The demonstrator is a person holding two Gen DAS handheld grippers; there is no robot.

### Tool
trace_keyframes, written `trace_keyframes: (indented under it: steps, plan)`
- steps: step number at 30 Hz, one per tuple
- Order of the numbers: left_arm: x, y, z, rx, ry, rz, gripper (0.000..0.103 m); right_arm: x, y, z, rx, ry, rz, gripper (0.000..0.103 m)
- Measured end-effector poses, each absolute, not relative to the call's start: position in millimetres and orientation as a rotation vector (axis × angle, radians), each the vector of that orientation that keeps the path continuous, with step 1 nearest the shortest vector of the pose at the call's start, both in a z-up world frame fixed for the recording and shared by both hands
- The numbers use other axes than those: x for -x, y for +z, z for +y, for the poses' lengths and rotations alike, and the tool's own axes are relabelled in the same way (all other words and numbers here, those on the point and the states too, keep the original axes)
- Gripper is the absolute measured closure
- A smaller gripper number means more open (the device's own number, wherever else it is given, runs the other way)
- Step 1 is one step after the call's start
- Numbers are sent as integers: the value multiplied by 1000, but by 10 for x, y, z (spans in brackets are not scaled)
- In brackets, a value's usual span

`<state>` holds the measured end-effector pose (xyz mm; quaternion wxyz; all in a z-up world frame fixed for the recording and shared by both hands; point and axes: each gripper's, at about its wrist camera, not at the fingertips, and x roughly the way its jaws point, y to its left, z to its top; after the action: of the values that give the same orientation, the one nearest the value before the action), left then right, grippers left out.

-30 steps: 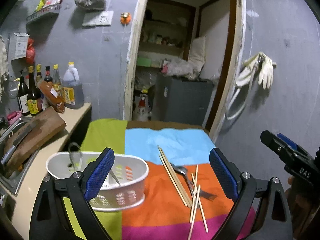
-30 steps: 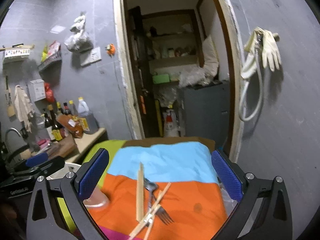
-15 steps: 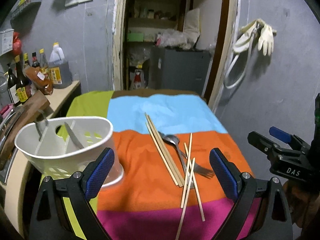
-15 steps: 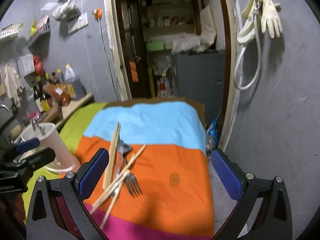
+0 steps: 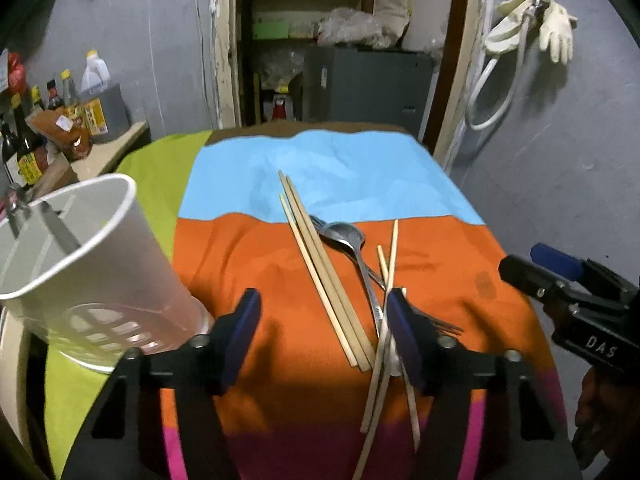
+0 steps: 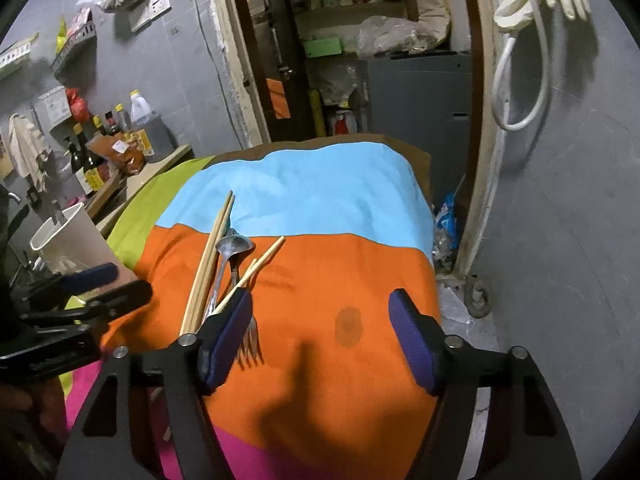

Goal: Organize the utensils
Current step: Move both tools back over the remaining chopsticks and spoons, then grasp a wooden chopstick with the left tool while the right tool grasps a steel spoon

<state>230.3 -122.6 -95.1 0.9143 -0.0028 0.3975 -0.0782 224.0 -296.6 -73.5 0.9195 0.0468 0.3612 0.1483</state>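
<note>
Several wooden chopsticks (image 5: 320,264), a spoon (image 5: 348,236) and a fork (image 5: 436,322) lie crossed on the orange band of a striped cloth (image 5: 280,272). A white utensil holder (image 5: 80,264) stands at the left with a metal utensil inside. My left gripper (image 5: 324,328) is open, low over the pile, its right finger beside the crossed chopsticks. My right gripper (image 6: 320,336) is open over the orange band, to the right of the chopsticks (image 6: 208,268), spoon (image 6: 232,246) and fork (image 6: 248,340); its left finger overlaps the fork. The holder (image 6: 72,240) shows at the left.
A counter (image 5: 108,152) with sauce bottles (image 5: 24,148) stands behind the holder. An open doorway with a grey cabinet (image 5: 368,80) is beyond the table. Gloves and a hose (image 5: 528,28) hang on the right wall. The cloth's right edge (image 6: 432,248) drops to the floor.
Both grippers have moved forward and down toward the utensil pile. The holder has shifted left in the left wrist view. Both jaws look narrower than before but still open.
</note>
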Motion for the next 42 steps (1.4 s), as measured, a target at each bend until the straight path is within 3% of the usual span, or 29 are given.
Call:
trace_keyframes:
  steps: [5, 11, 28, 42]
  plan:
    - [-2503, -1078, -1172, 46, -139, 865, 68, -2495, -761, -2895, -91, 367, 758, 51]
    - [-2749, -1223, -1064, 87, -109, 930, 81, -2823, -813, -2739, -103, 464, 796, 58]
    - [-2947, -1335, -964, 153, -115, 989, 84, -3437, -1112, -2174, -117, 681, 962, 58]
    - [-2932, -1352, -985, 148, -119, 979, 84, -3446, -1201, -2133, -47, 747, 999, 61]
